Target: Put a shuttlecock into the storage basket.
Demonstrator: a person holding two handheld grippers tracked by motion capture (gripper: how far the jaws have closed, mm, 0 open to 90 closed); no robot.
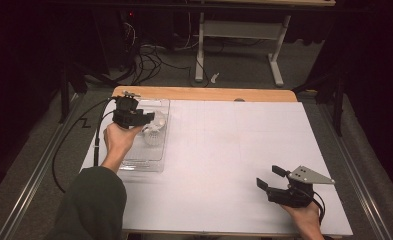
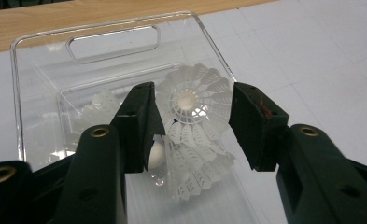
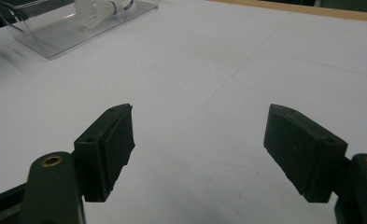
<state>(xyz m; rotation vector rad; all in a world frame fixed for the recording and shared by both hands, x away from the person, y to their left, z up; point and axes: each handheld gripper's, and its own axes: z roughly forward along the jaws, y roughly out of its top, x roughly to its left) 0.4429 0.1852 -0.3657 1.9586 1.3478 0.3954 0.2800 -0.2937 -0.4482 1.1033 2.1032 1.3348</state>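
Black pads of the left claw [image 2: 193,126] stand nearest in the left gripper view, spread apart with white plastic shuttlecocks [image 2: 195,126] between and behind them; neither pad presses on one. One shuttlecock faces the camera with its round cork seen down through the skirt, a second lies below it, nearer the claw, skirt fanned downward, and the white tip of another cork peeks out beside the left pad. A further feathery shape lies behind the left jaw, blurred through the plastic. All of them rest in a clear plastic tray [image 2: 41,60] with a slot handle cut into its far end.

From the high view, the tray [image 1: 149,162] sits at the left side of the table [image 1: 224,150], its far end near the bare wooden strip along the table's back edge. A white sheet covers the rest of the tabletop. The left claw [image 1: 149,119] hangs over the tray's far half, held by a hand coming out of a dark green sleeve [image 1: 91,205], a black cable [image 1: 59,160] trailing off the table's left side.

Well apart, near the front right corner, the right claw [image 1: 269,177] rests low over the sheet, its jaws spread wide with nothing between them, a grey three-cornered plate on top.
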